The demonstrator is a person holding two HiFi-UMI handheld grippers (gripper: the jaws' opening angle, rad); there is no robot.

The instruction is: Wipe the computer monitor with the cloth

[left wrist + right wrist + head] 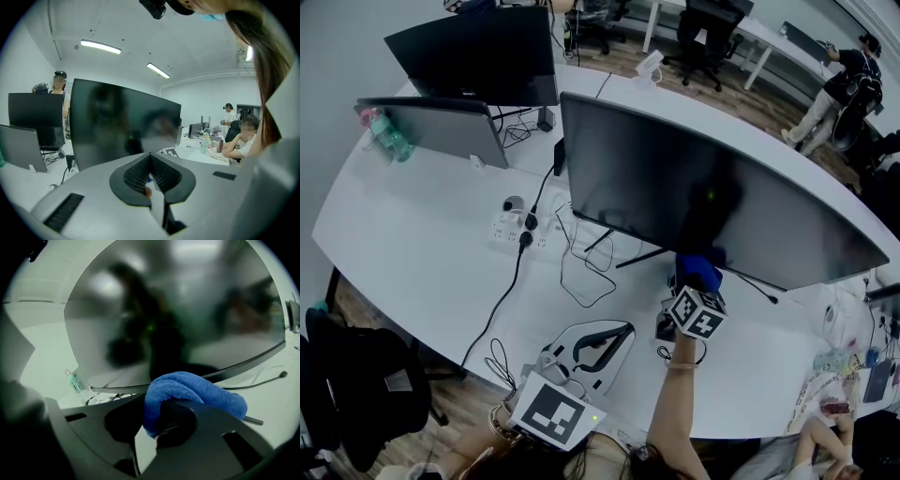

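Observation:
A wide curved black monitor point(703, 187) stands on the white desk point(422, 244), with its screen dark. My right gripper point(696, 286) is shut on a folded blue cloth point(699, 271), held just at the screen's lower edge, near the stand. In the right gripper view the blue cloth point(192, 392) bulges over the right gripper point(159, 416), and the monitor point(178, 310) fills the view close ahead. My left gripper point(623, 331) hangs low over the desk in front of the screen, shut and holding nothing. In the left gripper view, the left gripper point(151, 159) faces the monitor point(122, 126).
Two smaller monitors point(478, 56) point(441, 127) stand at the back left beside a green bottle point(389, 136). A power strip point(517, 228) and loose cables point(581, 272) lie left of the stand. Clutter point(853, 366) sits at the desk's right end. A black chair point(356, 384) is at the lower left.

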